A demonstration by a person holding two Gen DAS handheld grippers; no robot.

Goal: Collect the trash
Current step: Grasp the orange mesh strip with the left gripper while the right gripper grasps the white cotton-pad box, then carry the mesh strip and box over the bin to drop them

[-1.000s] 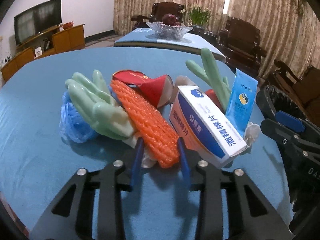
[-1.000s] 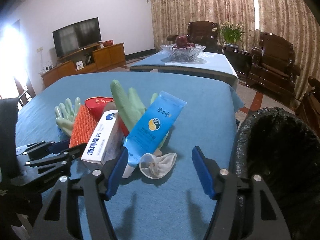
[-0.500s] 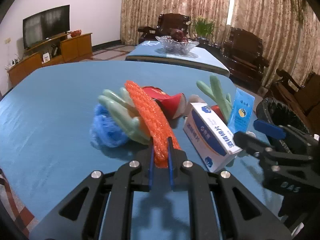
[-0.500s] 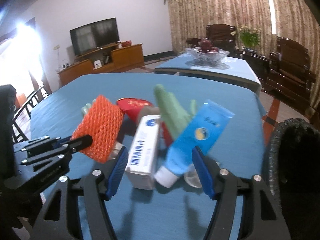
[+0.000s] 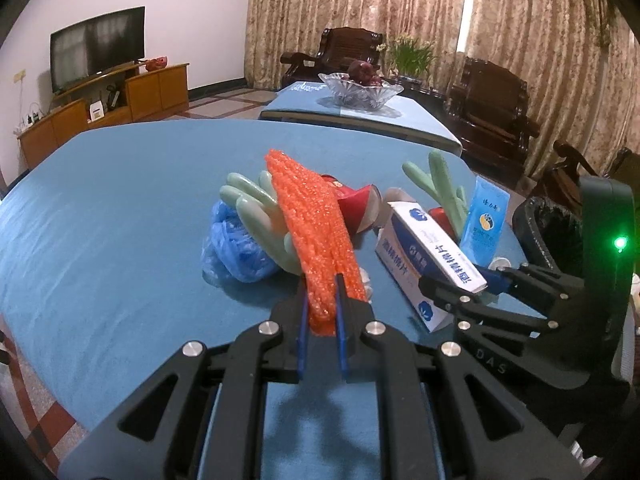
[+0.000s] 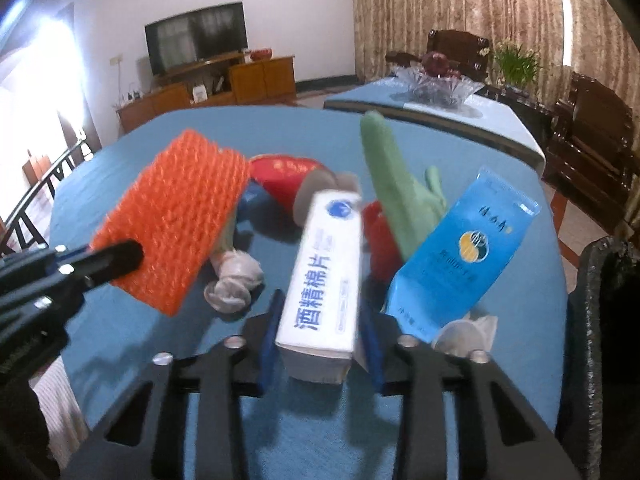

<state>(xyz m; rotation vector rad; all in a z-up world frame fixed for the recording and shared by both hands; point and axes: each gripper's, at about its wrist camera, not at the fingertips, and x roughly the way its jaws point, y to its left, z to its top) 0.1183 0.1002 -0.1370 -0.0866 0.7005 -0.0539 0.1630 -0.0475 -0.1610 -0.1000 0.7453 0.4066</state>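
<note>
A pile of trash lies on the blue table [image 5: 120, 220]. My left gripper [image 5: 322, 296] is shut on the near end of an orange foam net [image 5: 312, 220], which is raised off the pile and slants up; the net [image 6: 176, 216] also shows in the right wrist view. My right gripper [image 6: 320, 320] is closing on a white and blue box [image 6: 324, 264], its pads against the box's sides. In the left wrist view that box [image 5: 424, 248] sits tilted, with the right gripper [image 5: 466, 280] at its near end. Behind the net lies a green glove [image 5: 256, 216].
A blue tube pack [image 6: 460, 252], a second green glove [image 6: 392, 184], a red paper cup [image 5: 356, 208], a blue plastic bag [image 5: 232, 244] and crumpled clear plastic [image 6: 232, 280] stay in the pile. A black-lined bin [image 6: 600, 320] stands at the table's right edge.
The left gripper shut on the orange net and lifted it. The right gripper moved left from the blue tube pack to the box, and its jaws narrowed around it.
</note>
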